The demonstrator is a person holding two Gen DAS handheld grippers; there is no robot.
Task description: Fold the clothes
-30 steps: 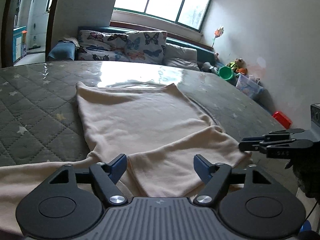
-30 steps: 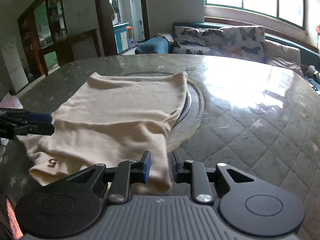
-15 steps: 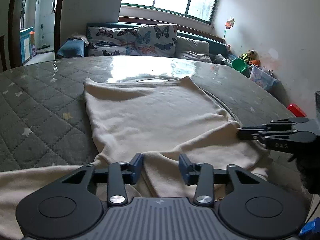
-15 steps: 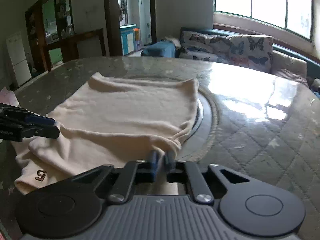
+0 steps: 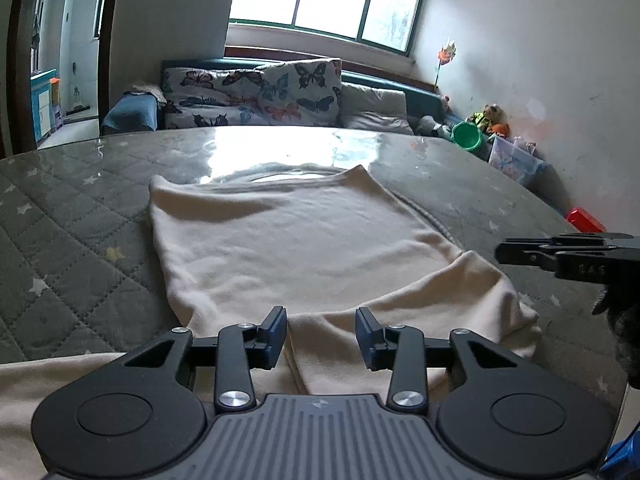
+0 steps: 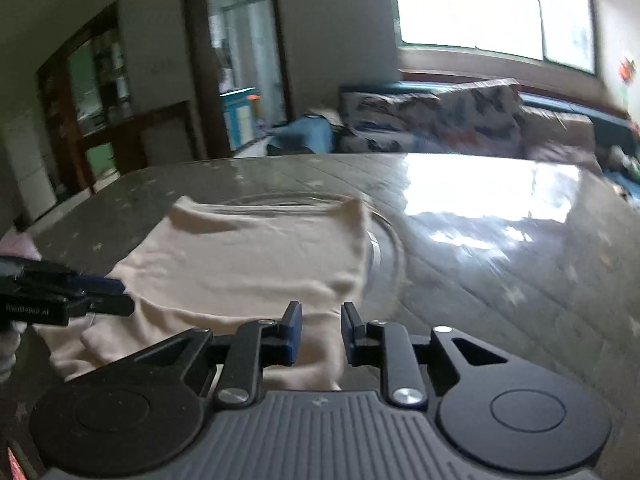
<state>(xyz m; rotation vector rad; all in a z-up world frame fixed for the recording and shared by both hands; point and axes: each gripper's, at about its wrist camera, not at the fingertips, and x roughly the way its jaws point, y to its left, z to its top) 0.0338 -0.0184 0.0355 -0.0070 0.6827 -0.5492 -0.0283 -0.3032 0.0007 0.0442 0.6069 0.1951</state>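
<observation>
- Lying flat on the tabletop, the cream garment has its near part folded over on itself, so the fold looks partly done.
- The left tool hangs just above the garment's near fold with its jaws apart, gripping nothing.
- The right tool is over the garment's near right corner. Its jaws are opening, cloth shows behind the gap, and nothing is pinched.
- Both tools sit low and near that edge, likely to let go or grab again.
- Beyond the garment's far edge and to its right, the tabletop is bare, so there is room to move.
</observation>
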